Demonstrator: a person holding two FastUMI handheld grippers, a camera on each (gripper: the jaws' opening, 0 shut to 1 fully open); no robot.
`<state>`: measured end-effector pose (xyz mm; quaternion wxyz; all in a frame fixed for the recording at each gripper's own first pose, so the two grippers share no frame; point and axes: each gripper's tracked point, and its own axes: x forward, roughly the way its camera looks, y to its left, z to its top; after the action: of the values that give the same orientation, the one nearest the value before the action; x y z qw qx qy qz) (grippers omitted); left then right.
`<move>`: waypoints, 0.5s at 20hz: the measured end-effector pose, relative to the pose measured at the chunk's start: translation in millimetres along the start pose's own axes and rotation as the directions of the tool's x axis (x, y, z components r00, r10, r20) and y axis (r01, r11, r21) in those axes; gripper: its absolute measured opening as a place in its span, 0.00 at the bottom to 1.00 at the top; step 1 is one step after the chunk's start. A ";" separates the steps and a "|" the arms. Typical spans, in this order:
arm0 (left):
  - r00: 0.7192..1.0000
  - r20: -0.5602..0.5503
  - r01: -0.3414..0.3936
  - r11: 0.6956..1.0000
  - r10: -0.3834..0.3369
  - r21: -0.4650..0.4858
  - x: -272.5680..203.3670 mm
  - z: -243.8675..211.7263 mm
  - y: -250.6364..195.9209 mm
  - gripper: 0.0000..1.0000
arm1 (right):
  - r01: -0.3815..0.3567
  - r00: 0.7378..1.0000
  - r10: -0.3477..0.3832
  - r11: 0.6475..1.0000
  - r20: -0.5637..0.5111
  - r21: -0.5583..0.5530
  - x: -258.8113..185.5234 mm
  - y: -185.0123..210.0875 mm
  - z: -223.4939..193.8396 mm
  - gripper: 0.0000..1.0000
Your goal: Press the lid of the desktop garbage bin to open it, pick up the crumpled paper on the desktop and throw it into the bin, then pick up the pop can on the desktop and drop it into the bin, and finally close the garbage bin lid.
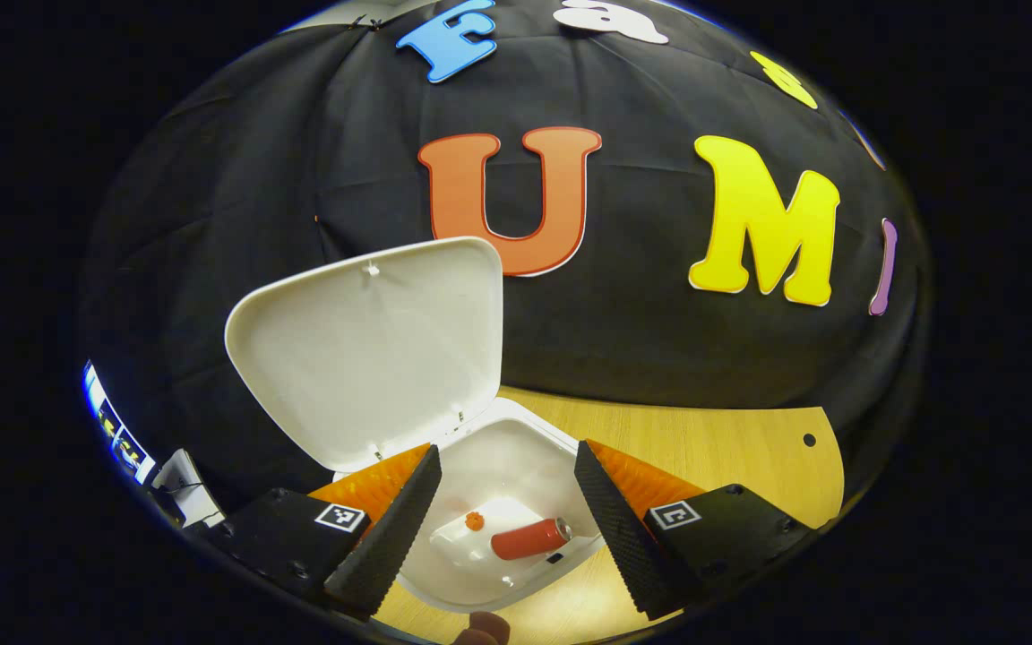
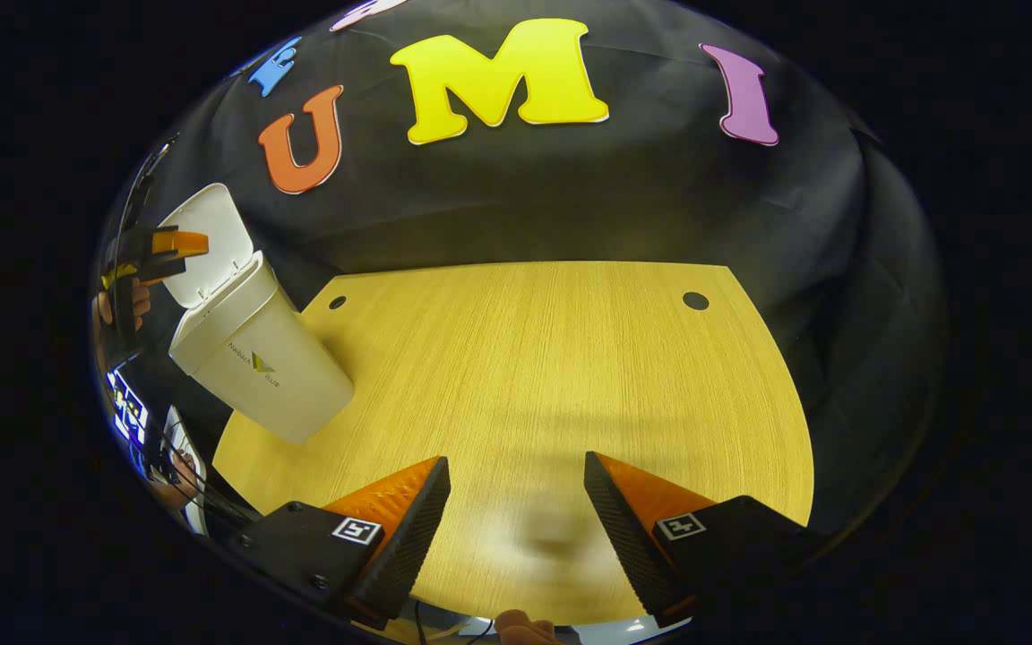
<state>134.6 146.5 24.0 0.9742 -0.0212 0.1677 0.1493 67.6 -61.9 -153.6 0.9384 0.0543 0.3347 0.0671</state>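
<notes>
1. Step in hand, judged: the can is lying inside the bin and the wooden desktop (image 2: pixel 561 358) is showing no paper or can, so both drops appear done; closing the lid is what is remaining.

2. Lid (image 1: pixel 373 349), left of centre in the left gripper view: it is standing open, hinged at the back edge of the bin and leaning toward the booth wall. In the right gripper view it is showing at upper left (image 2: pixel 211 233).

3. Bin (image 1: pixel 516 439), lower centre of the left gripper view: white, open at the top. Inside, a red pop can (image 1: pixel 529 540) is lying on its side on the bottom, with a pale crumpled lump, probably the paper (image 1: pixel 467 542), just beside it on the left. A small orange speck is sitting on that lump; what it is cannot be told.

4. Left gripper (image 1: pixel 507 502), bottom of its own view: it is hovering above the bin mouth, fingers spread wide, pinching nothing. In the right gripper view it is appearing far left, beside the lid.

5. Right gripper (image 2: pixel 516 511), bottom of its own view: fingers spread apart, empty, hanging over bare desktop, well apart from the bin (image 2: pixel 256 358).

6. Next move, judged: the left gripper is nearest; it needs to get behind or above the upright lid and push it forward and down until it shuts.
</notes>
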 end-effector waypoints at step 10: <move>0.981 0.145 -0.127 0.991 0.132 -0.046 -17.4 113.4 27.6 0.97 | 0.007 1.000 -0.008 0.999 0.015 0.032 -6.0 -22.9 6.7 0.93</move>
<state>147.0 178.3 137.0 0.9716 -0.0171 0.0933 0.2167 69.3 -85.8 -148.1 0.9402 0.0684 0.3286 0.0578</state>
